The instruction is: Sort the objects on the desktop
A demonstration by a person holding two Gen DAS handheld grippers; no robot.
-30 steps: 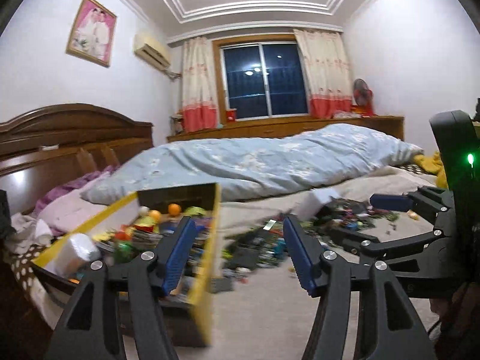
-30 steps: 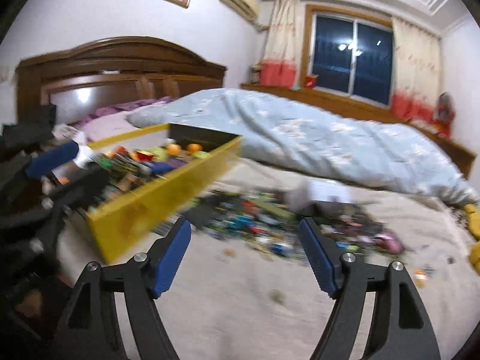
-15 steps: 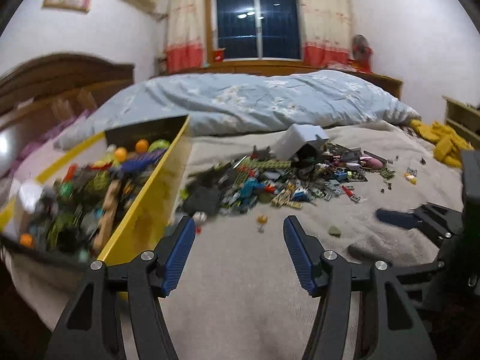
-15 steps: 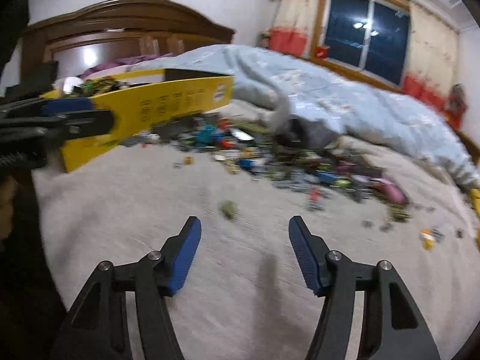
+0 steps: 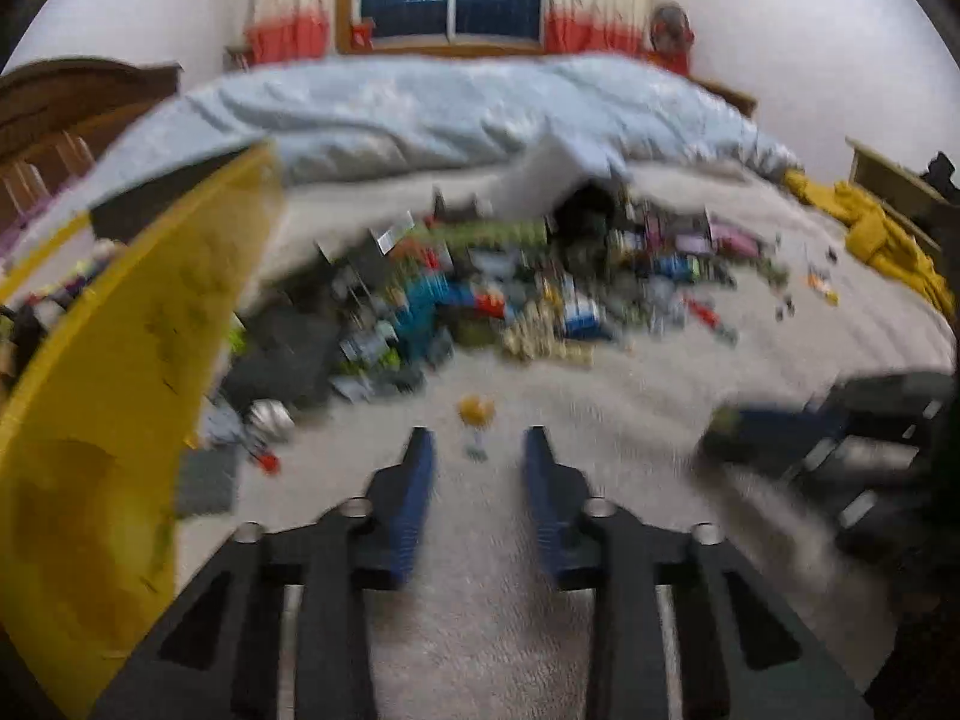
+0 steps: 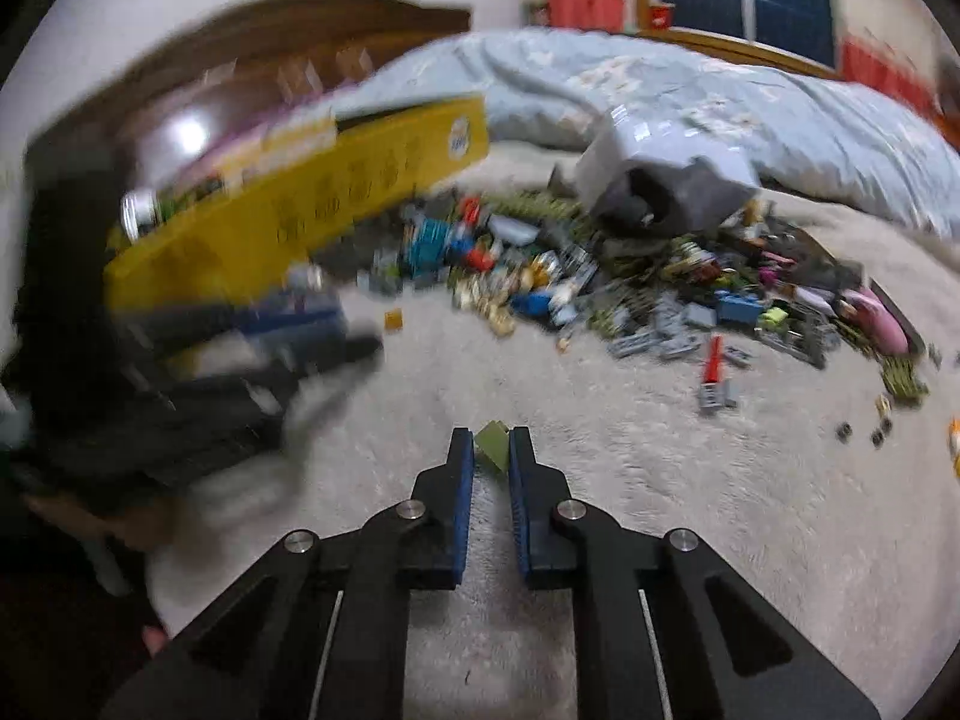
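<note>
Green piece (image 6: 493, 450) sits pinched in right gripper (image 6: 491, 441) (jaws just closing).

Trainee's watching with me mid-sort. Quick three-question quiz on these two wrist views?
1. Pick one: what sits between the pads of the right gripper? A red stick; B green piece; C white ball.
2. True or false: the left gripper firmly clamps the orange-topped piece.
3. Fill in: in both views the yellow box lies ___ of the brick pile.
Key: 1 B. 2 False: both grippers' jaws have just been closing, but the left's pads stand clear of the piece between their tips. 3 left.
</note>
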